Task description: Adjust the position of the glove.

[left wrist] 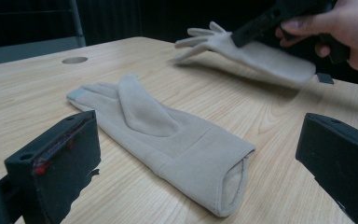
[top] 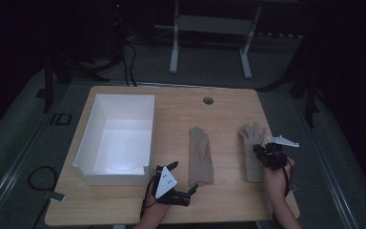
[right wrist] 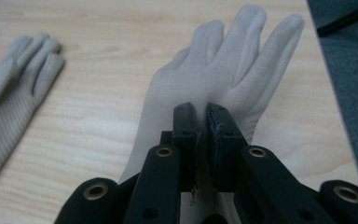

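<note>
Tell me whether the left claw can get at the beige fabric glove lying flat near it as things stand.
Probably yes. The left claw is open, its jaws standing wide apart and pointing at the cuff of the flat beige fabric glove, with bare wooden table between and nothing in the way.

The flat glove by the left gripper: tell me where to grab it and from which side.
Take the flat glove at its open cuff, coming in low from the near table edge. The cuff faces the left gripper, whose jaws stand open either side of it, and its doubled hem stands slightly off the table.
</note>
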The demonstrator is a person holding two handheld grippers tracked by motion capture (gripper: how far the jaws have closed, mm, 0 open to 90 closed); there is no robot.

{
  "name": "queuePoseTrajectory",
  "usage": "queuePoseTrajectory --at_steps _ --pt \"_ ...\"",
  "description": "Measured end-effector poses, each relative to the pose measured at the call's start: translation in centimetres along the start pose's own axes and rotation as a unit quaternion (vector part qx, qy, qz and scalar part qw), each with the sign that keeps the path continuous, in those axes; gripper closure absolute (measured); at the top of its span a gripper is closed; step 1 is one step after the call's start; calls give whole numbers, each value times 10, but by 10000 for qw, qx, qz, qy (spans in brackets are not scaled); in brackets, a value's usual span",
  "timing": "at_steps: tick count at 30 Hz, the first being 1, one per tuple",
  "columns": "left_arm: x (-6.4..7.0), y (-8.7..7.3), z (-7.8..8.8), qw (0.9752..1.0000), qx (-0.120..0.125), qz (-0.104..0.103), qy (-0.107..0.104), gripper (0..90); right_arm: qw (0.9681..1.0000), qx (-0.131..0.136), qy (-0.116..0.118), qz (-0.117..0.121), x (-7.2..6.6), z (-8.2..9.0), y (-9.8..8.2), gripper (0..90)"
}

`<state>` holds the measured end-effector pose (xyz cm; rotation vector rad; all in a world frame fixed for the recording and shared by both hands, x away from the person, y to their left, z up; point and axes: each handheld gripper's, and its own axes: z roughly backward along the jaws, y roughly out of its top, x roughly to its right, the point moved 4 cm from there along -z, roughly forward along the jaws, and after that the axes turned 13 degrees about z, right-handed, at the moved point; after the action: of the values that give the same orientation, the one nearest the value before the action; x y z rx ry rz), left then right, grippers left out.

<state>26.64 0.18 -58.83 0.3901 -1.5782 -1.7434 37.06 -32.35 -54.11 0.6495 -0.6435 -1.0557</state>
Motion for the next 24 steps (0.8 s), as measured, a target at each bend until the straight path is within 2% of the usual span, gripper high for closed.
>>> queuePoseTrajectory --at_steps 8,14,18,20,22,24 --pt "0 0 0 10000 -3 -9 -9 2 9997 -205 11 -139 -2 -16 -19 807" --pt "0 0 0 10000 -6 -18 -18 2 9992 -378 76 -123 -3 -28 -27 735" --pt "1 0 0 10000 -5 -24 -15 3 9992 -346 148 -135 -4 -27 -26 673" --pt "1 0 0 10000 -5 -21 -15 3 9993 -210 283 -141 -1 -23 -22 651" --pt "1 0 0 10000 -4 -25 -13 3 9994 -146 315 5 2 -19 -17 650" --pt "1 0 0 10000 -5 -25 -13 3 9986 61 507 138 7 -14 -9 628"
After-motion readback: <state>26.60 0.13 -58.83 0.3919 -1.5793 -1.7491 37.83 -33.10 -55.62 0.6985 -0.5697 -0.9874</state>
